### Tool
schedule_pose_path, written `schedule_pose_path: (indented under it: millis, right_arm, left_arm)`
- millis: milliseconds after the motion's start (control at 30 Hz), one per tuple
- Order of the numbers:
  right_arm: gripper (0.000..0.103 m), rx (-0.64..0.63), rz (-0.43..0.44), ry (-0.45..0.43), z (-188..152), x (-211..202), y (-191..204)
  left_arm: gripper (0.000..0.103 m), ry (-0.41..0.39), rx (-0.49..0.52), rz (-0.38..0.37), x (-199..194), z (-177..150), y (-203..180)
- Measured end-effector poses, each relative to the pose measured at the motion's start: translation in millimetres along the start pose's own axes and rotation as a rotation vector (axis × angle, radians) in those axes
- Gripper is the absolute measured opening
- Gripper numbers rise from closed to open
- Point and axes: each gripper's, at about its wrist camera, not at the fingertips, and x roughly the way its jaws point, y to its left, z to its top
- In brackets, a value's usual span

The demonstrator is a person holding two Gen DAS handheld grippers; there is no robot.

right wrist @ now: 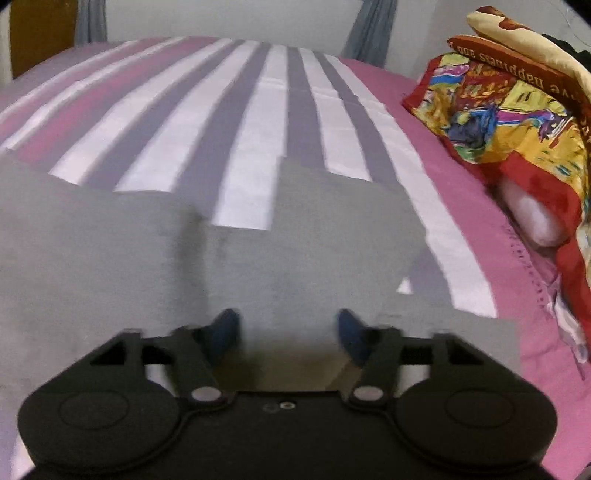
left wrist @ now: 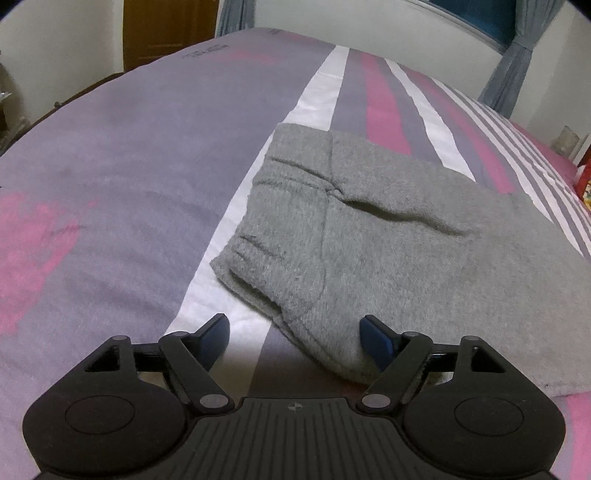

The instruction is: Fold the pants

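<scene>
Grey fleece pants [left wrist: 369, 236] lie flat on the striped bedspread [left wrist: 129, 177], waistband end toward the left in the left wrist view. My left gripper [left wrist: 295, 336] is open, its blue pads either side of the near corner of the waistband, low over the bed. In the right wrist view the pants [right wrist: 277, 251] spread across the lower frame, with two leg ends reaching away. My right gripper [right wrist: 288, 332] is open over the near edge of the grey cloth. This view is blurred.
A colourful pillow [right wrist: 509, 122] lies at the right side of the bed on a pink sheet [right wrist: 491, 229]. A wooden door [left wrist: 159, 29] and grey curtains [left wrist: 509, 77] stand beyond the bed.
</scene>
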Motion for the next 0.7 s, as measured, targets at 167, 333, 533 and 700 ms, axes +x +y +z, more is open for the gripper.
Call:
schedule_pose_path:
  millis: [167, 333, 533, 700]
  right_arm:
    - [0.001, 0.343, 0.097, -0.116, -47, -57, -67]
    - [0.009, 0.263, 0.128, 0.032, -90, -29, -76]
    - [0.055, -0.051, 0.080, -0.173, -53, -62, -42]
    - [0.054, -0.332, -0.007, -0.136, -20, -18, 3]
  left_arm:
    - [0.078, -0.011, -0.001, -0.008, 1, -3, 1]
    - [0.079, -0.007, 0.001, -0.005, 2, -3, 0]
    - [0.080, -0.003, 0.001, 0.000, 2, -2, -1]
    - [0.080, 0.005, 0.000, -0.004, 3, -1, 0]
